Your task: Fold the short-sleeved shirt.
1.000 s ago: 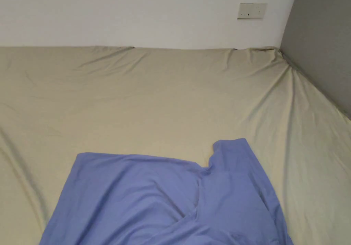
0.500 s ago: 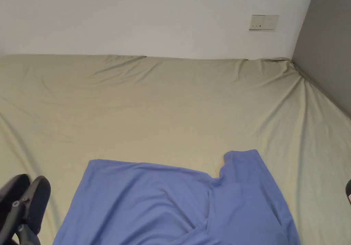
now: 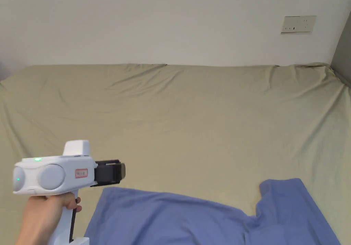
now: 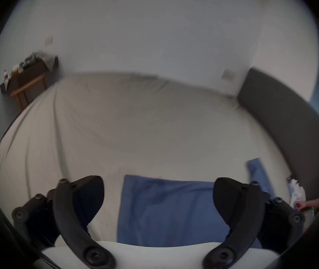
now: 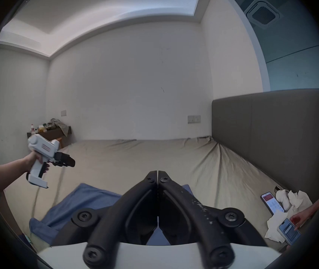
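Shirt (image 3: 205, 218): blue, spread on near bed (image 3: 192, 119)
Left gripper (image 4: 158, 191): raised, jaws wide apart
Right gripper (image 5: 157, 176): jaws closed, empty

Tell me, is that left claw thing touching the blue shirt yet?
Apart. In the right gripper view the left gripper hangs in the air above the bed, with bare sheet between it and the shirt.

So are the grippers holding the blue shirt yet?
No. The left gripper is open above the shirt, and the right gripper is shut on nothing.
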Demonstrator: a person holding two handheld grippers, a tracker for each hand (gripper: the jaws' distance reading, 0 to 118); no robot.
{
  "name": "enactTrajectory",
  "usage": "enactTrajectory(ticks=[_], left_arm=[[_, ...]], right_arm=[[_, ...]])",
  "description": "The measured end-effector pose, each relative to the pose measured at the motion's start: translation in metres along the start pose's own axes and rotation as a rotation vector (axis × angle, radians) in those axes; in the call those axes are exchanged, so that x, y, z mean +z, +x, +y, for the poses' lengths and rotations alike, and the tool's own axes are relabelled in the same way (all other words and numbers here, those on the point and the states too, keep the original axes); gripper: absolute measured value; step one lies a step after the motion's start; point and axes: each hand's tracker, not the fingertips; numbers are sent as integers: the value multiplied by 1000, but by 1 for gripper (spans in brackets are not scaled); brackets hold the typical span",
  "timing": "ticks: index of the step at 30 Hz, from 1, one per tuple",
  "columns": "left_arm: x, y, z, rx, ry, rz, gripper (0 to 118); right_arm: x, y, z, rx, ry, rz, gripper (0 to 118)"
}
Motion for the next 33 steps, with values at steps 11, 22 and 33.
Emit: enactTrajectory(ticks=[11,22,33], left_arm=[[-107,-15,-32,4,-155,65,61],[-13,8,-52,-20,-25,-105,2],[34,16,-74,-61,32,-120,2]], right_arm=[[-82,21,-42,12,-201,-19,4],[-306,120,-97,-45,-713,-117,107],[-302,92,-120,1,-737,-46,0]])
